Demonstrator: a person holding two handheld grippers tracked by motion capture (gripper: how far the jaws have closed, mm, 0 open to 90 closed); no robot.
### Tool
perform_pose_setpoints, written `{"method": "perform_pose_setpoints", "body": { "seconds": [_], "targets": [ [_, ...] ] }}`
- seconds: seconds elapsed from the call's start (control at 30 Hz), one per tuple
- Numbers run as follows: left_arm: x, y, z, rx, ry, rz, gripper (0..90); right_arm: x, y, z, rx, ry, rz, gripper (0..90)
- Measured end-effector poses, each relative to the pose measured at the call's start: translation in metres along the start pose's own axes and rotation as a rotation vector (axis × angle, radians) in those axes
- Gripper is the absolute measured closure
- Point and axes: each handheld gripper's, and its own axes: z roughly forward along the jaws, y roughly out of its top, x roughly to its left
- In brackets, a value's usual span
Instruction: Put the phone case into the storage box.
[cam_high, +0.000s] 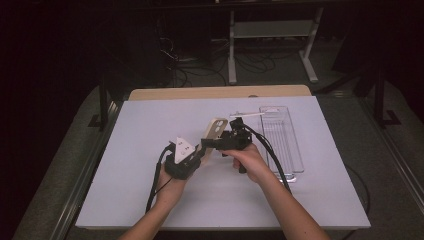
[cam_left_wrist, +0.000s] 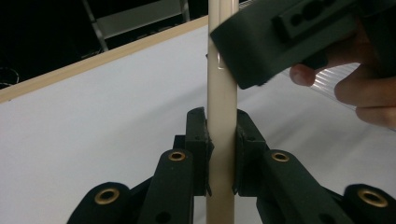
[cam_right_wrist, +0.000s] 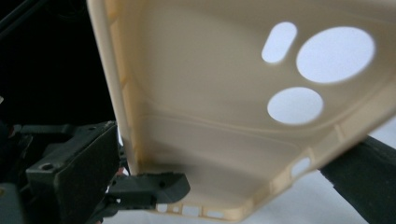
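Mid-frame above the white table (cam_high: 150, 200), a cream phone case (cam_high: 216, 129) clenched by the left gripper (cam_high: 202, 150) – right gripper (cam_high: 212, 142) at its edge, grip unclear – likely a handover next, needing firm purchase.

White tabletop (cam_high: 150, 200) lying lit under overhead light, wooden edge strip (cam_high: 220, 92) running along its far side, grey carpet spreading around it, white metal shelf stand (cam_high: 272, 30) standing beyond the table, black cables (cam_high: 200, 67) trailing beside it, surrounding room sinking into darkness
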Motion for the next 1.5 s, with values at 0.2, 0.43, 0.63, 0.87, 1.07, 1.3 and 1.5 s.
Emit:
{"method": "perform_pose_setpoints", "body": {
  "seconds": [0.2, 0.43, 0.63, 0.87, 1.07, 1.3, 1.5],
  "targets": [
    [-0.004, -0.001, 0.001, -0.004, -0.006, 0.002, 79.1, 0.000, -0.001, 0.002, -0.027, -0.006, 0.015, 0.0],
    [-0.006, -0.002, 0.002, -0.002, -0.010, 0.006, 79.1, 0.000, -0.002, 0.002, -0.026, 0.002, 0.046, 0.0],
    [-0.008, -0.002, 0.002, -0.004, -0.011, 0.008, 79.0, 0.000, -0.002, 0.002, -0.023, -0.001, 0.059, 2.1],
    [-0.011, -0.003, 0.003, -0.003, -0.021, 0.023, 78.9, -0.001, -0.001, 0.000, -0.039, -0.006, 0.072, 6.4],
    [-0.011, -0.003, 0.004, 0.000, -0.024, 0.019, 78.7, -0.001, -0.001, -0.001, -0.044, -0.016, 0.063, 8.5],
    [-0.010, -0.004, 0.004, 0.016, -0.035, 0.001, 74.0, 0.001, -0.001, -0.002, -0.044, -0.020, 0.066, 9.4],
    [-0.002, -0.001, 0.003, 0.020, -0.056, -0.020, 61.2, 0.000, 0.000, -0.003, -0.053, -0.030, 0.059, 9.5]
  ]
}}
